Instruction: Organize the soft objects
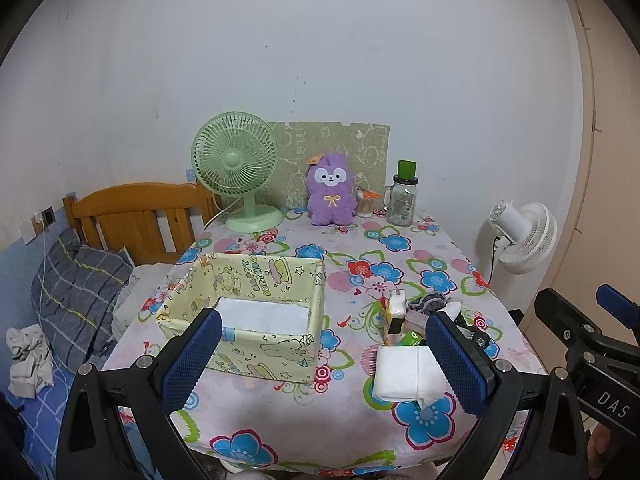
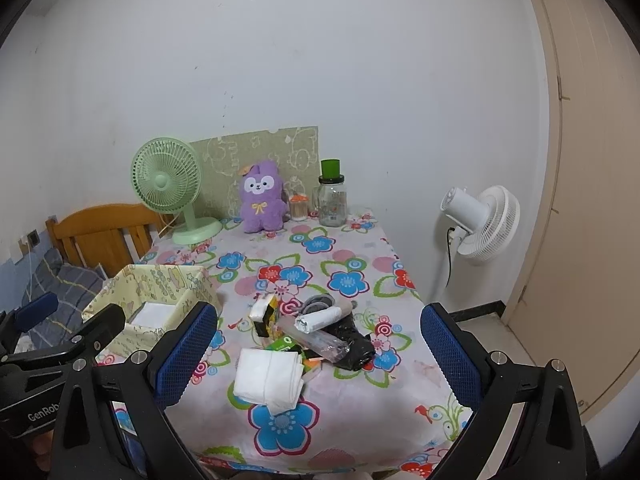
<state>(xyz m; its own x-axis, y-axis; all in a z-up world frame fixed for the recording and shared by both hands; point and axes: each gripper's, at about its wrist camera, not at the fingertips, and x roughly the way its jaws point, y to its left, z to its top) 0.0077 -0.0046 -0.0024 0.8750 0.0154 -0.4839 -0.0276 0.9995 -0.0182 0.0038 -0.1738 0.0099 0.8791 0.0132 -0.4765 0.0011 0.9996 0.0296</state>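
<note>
A yellow cartoon-print fabric box (image 1: 256, 356) (image 2: 160, 284) stands on the floral tablecloth, with a white folded cloth (image 1: 262, 314) (image 2: 152, 314) lying inside it. Another folded white cloth (image 1: 404, 374) (image 2: 268, 376) lies on the table to the box's right. A purple plush toy (image 1: 331, 190) (image 2: 262, 198) sits upright at the back. My left gripper (image 1: 326, 360) is open, held near the table's front edge, its fingers framing the box and the loose cloth. My right gripper (image 2: 318, 354) is open too, with the loose cloth between its fingers' lines, apart from both.
A pile of small items, among them a black bag (image 2: 352, 346), a white roll (image 2: 320, 318) and a tissue pack (image 2: 264, 314), lies behind the loose cloth. A green desk fan (image 1: 238, 172), glass jar (image 1: 402, 200) and toothpick holder stand at the back. A white floor fan (image 2: 484, 222) is right; a bed (image 1: 80, 280) left.
</note>
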